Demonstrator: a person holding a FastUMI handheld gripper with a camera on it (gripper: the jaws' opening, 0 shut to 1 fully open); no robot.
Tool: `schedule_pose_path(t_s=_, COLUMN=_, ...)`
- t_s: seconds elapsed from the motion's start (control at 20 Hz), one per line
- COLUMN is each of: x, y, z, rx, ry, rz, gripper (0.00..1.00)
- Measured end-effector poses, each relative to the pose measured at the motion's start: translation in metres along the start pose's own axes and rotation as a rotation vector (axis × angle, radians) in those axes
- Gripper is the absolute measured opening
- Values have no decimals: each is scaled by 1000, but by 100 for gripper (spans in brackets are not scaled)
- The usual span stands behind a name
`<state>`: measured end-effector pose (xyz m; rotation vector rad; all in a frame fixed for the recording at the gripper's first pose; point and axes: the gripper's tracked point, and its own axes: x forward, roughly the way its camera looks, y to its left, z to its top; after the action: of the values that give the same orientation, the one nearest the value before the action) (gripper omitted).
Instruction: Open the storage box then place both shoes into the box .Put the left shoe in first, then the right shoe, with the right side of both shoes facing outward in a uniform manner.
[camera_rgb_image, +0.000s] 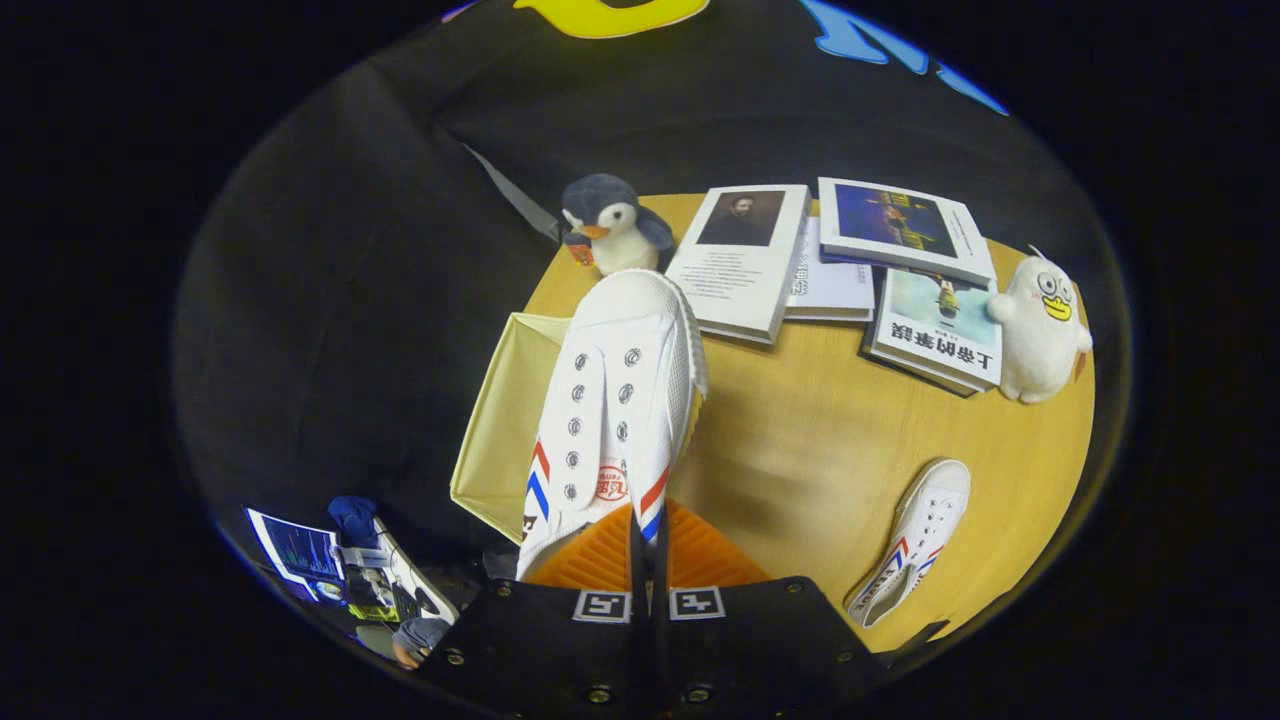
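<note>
1. Shoes first: the white canvas lace-up shoe with red and blue stripes (615, 400) is in your gripper (648, 545). The fingers are nearly closed, pinching what looks like the collar edge at the heel end, so the shoe's long axis runs straight ahead of them, toe pointing away toward the plush penguin (610, 235).
2. The pale yellow fabric storage box (505, 420) sits open just left of the held shoe, at the edge of the round wooden table (800, 450). Your shoe hangs over the box's right wall, seemingly above it rather than inside.
3. So the next move is basically a short shift left and down. Watch which side faces outward as it goes in; I can't tell from here whether this is the left or right shoe.
4. The matching white shoe (915, 540) lies on the table well to the right of the fingers, toe angled away.
5. The books (745, 260) and white plush duck (1040, 325) are well beyond, so they shouldn't get in the way.
</note>
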<state>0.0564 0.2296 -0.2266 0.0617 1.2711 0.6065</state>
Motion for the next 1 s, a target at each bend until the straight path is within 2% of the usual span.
schedule_pose_path(t_s=0.4, x=52, y=60, z=14, rx=-79, ry=79, rz=34, gripper=0)
schedule_pose_path(t_s=1.0, x=127, y=96, z=2, rx=-135, ry=182, rz=-3, gripper=0)
